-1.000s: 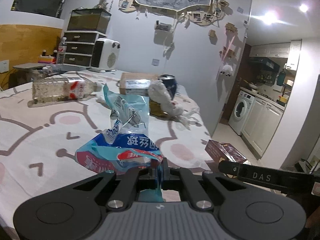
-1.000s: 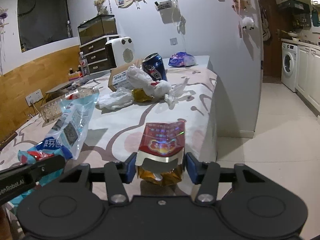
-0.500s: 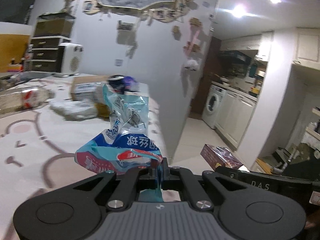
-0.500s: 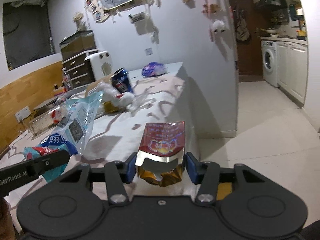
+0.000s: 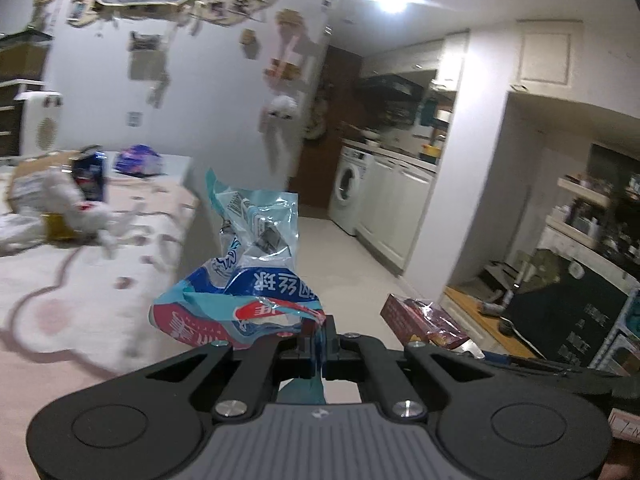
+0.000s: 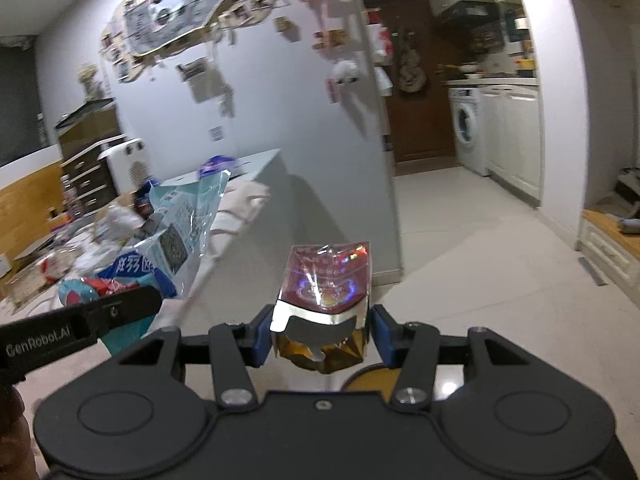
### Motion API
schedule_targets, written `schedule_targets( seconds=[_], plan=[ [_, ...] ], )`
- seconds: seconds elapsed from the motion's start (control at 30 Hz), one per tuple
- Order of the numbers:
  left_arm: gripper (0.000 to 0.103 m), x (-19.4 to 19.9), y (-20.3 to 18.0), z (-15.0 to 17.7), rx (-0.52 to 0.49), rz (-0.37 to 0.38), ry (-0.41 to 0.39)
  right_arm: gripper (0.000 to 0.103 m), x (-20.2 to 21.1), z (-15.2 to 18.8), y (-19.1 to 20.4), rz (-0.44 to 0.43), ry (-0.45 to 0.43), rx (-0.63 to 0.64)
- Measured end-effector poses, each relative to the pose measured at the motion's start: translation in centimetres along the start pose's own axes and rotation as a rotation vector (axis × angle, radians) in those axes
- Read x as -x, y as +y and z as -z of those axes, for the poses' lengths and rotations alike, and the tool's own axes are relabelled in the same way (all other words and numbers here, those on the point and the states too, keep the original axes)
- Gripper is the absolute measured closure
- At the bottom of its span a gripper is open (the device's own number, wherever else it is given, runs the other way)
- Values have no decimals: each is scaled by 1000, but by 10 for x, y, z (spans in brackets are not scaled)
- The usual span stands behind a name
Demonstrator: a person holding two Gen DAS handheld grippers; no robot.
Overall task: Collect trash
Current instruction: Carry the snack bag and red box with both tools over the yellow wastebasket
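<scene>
Blue plastic bag pinched, left gripper | red snack packet clamped, right gripper

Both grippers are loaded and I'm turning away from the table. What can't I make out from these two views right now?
- Trash bin: in neither view, so the drop point is unknown.
- Table litter: motion-blurred in the left wrist view; the can and white wad lack detail.
- Floor below the red foil pack: hidden by the right gripper body.
- Blue snack bag lower end: hidden behind the left gripper.
</scene>
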State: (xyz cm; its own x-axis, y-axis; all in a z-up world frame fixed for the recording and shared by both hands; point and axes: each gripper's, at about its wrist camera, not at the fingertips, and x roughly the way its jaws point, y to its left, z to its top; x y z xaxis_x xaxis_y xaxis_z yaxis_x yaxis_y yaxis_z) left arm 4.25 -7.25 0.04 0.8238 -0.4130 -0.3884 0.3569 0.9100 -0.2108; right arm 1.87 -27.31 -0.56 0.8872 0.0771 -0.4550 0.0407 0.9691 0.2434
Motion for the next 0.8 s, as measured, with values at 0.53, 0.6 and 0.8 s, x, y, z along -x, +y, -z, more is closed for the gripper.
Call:
schedule_targets(
  seconds=[0.53, 0.6, 0.8],
  plan=[
    [101, -165, -42, 57, 69, 147, 274, 52, -60, 34, -113, 196, 82, -138],
    [101, -195, -34, 68, 104, 151, 329, 52, -78, 42, -123, 217, 116, -151],
    [101, -285, 17, 101, 350, 146, 514, 52, -136, 59, -149, 259, 192, -236]
  ],
)
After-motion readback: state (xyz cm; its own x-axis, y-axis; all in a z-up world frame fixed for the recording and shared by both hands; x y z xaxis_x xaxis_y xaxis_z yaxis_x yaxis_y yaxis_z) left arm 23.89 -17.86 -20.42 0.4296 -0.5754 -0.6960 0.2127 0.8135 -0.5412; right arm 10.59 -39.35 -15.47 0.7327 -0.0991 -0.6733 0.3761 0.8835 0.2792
